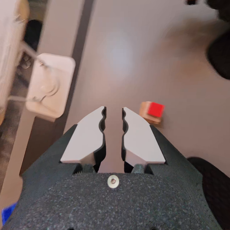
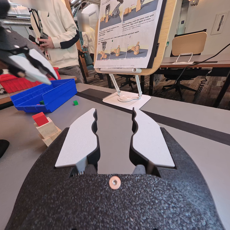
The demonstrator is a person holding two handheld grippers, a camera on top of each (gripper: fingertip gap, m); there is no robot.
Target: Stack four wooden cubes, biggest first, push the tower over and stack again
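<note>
Both jaws stood apart, empty: left gripper [image 1: 114, 108] above tabletop [image 1: 124, 62], beside red cube [image 1: 155, 110] capping wooden blocks [image 2: 47, 130]; right gripper [image 2: 114, 109] low, mid-tabletop.

In your right wrist view, a printed sheet [image 2: 125, 33] leans on the wooden stand [image 2: 160, 62]. It carries bold black lines of writing above, between and under coloured drawings, with small round red and green marks over the bottom row. A small dark sign [image 2: 182, 22] on the far wall and a tag [image 2: 47, 54] hanging by a person [image 2: 59, 37] are too small to read.
</note>
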